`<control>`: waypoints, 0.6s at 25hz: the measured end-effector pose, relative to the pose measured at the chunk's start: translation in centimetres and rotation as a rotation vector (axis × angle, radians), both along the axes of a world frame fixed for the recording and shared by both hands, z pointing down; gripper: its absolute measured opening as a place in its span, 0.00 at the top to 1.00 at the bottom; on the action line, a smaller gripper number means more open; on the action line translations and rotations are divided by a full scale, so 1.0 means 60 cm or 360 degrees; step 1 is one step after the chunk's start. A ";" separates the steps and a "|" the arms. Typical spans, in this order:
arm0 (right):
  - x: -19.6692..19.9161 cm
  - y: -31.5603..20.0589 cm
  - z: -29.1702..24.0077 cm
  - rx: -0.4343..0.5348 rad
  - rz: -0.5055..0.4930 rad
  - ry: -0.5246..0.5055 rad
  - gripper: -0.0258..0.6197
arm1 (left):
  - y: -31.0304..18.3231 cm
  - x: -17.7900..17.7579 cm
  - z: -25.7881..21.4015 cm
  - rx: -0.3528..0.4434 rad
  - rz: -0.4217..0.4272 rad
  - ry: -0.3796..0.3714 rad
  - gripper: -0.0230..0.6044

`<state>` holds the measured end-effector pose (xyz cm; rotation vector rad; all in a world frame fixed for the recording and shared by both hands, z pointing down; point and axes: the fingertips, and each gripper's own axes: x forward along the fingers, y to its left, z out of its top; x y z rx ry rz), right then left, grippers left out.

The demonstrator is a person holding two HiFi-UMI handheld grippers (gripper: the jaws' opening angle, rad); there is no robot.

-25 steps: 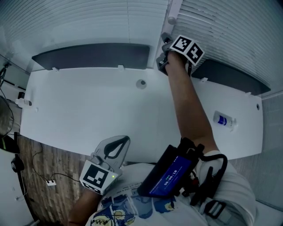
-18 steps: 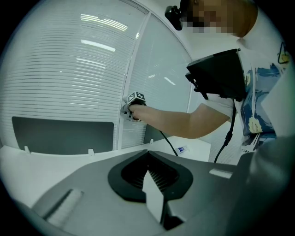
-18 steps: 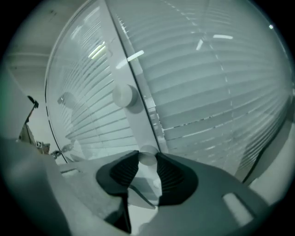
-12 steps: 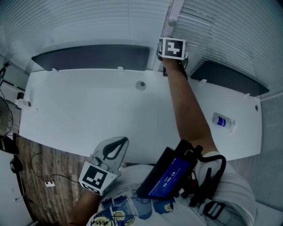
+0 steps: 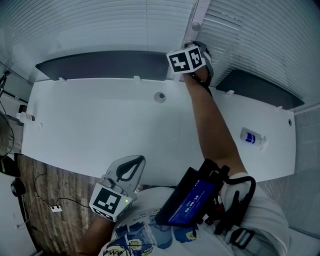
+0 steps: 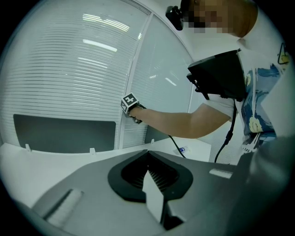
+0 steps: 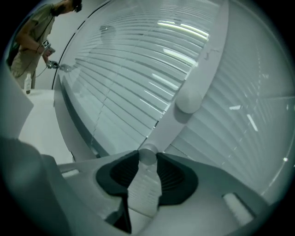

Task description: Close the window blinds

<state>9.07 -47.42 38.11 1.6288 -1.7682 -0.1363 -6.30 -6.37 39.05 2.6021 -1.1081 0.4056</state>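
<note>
My right gripper (image 5: 198, 49) is up at the window, clamped on the small round knob (image 7: 147, 155) on the white post (image 5: 198, 14) between the two sets of blinds. The knob sits right at the tips of the jaws with a ribbed pad against each side of it. The marker cube on that gripper faces up and a bit to the left in the head view. A second, bigger knob (image 7: 188, 102) sits further up the same post, clear of the jaws.

The blinds – the thing I'm meant to close – hang on both sides of that post: one set (image 5: 100, 22) to the left and one (image 5: 255, 35) to the right. Along the right gripper's view the left slats (image 7: 133, 83) show as separate strips with thin cords running down across them, but I can't tell how far they're tilted. Below each set there's a dark panel (image 5: 105, 64) just above the white ledge (image 5: 110, 120).

My left gripper (image 5: 142, 159) is doing nothing – it hangs low near my body at the near edge of the ledge, jaws pressed together with nothing in them, well apart from the window.

On the ledge there's a small bottle (image 5: 252, 136) lying off to the right and a little round fitting (image 5: 159, 95) near the middle. A dark device with a blue screen (image 5: 192, 197) is strapped at my right arm. Another person (image 7: 27, 41) stands far off at the left edge of the right gripper's view.
</note>
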 end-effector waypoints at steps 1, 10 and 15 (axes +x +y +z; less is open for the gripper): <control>0.000 0.000 0.002 0.0007 -0.0003 0.0066 0.77 | 0.000 -0.001 0.001 -0.0003 -0.0001 0.0000 0.96; 0.007 -0.005 0.018 0.0053 -0.0036 0.0628 0.77 | -0.003 -0.003 0.001 -0.0050 -0.0006 0.0025 0.96; 0.008 -0.004 0.020 0.0070 -0.0091 0.0825 0.77 | -0.003 -0.002 0.003 -0.0053 0.0009 0.0031 0.96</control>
